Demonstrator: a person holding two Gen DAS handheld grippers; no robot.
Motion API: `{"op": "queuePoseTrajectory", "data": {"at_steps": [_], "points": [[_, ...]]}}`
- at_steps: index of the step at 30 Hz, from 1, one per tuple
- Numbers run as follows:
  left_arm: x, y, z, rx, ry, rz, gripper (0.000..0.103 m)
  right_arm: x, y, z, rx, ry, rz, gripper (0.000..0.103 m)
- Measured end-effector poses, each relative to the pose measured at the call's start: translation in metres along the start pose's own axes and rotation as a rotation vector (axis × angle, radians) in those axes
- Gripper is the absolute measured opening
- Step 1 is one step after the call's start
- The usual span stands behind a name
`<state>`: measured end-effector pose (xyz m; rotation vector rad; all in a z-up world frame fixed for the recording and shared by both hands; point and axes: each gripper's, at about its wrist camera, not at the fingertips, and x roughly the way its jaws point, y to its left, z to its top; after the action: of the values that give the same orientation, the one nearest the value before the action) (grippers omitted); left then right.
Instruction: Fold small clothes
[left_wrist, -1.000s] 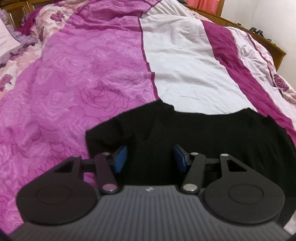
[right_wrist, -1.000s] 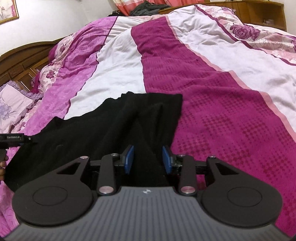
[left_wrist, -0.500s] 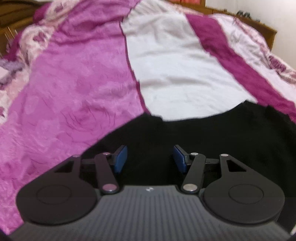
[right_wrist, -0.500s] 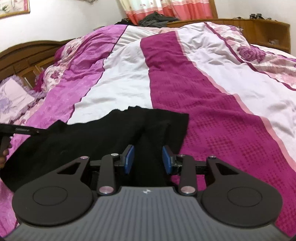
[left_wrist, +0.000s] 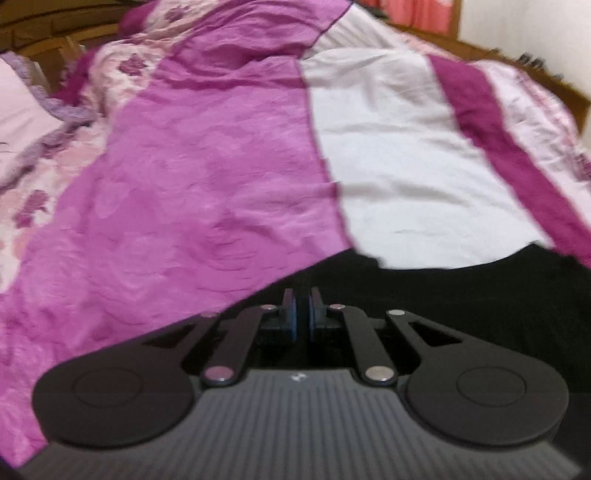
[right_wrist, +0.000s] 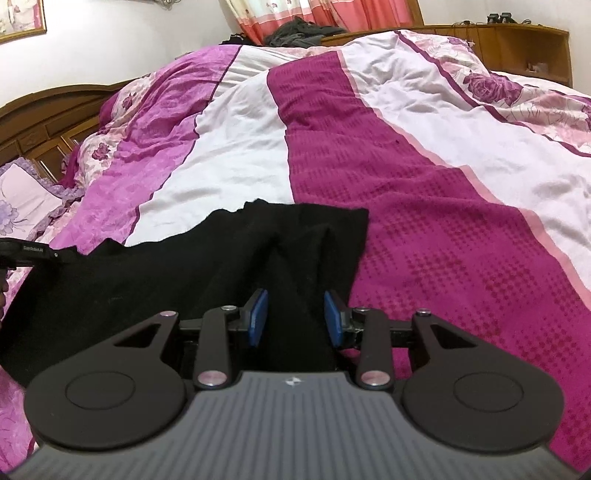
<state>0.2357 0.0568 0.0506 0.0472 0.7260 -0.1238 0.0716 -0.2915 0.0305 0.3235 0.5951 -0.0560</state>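
Black garment (right_wrist: 192, 273) lies spread on the striped pink, white and magenta bedspread (right_wrist: 443, 229), running from under my right fingers across to my left ones. My left gripper (left_wrist: 300, 314) has just snapped closed: its blue pads (left_wrist: 291, 315) stand almost together at the cloth's near left edge, with only a dark sliver between them. That view is blurred, and I cannot tell whether any fabric is pinched there. My right gripper (right_wrist: 294, 317) stands partly open, its blue pads (right_wrist: 258, 315) on either side of a raised dark ridge of the garment; the cloth sits between them, but the pads do not look pressed on it. Beyond my right fingertips the garment's far edge ends on the white and magenta stripes. Far to the left of my right fingers, the other tool's black tip reaches to the cloth's edge.
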Motion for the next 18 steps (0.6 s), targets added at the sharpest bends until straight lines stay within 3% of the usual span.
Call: {"op": "queuePoseTrajectory", "data": {"at_steps": [3, 10, 14, 18], "points": [[0.014, 0.0, -0.01, 0.016, 0.033, 0.046, 0.008, 0.002, -0.003, -0.001, 0.014, 0.007, -0.009, 0.041], [0.019, -0.001, -0.018, 0.018, 0.032, 0.049, 0.008, -0.005, 0.005, 0.021, -0.045, -0.081, -0.024, 0.041], [0.018, -0.001, -0.019, 0.012, 0.031, 0.034, 0.008, 0.018, 0.009, 0.032, -0.078, -0.019, 0.044, 0.041], [0.018, 0.001, -0.019, 0.001, 0.025, 0.02, 0.008, 0.045, 0.008, 0.032, -0.082, 0.08, 0.044, 0.041]]}}
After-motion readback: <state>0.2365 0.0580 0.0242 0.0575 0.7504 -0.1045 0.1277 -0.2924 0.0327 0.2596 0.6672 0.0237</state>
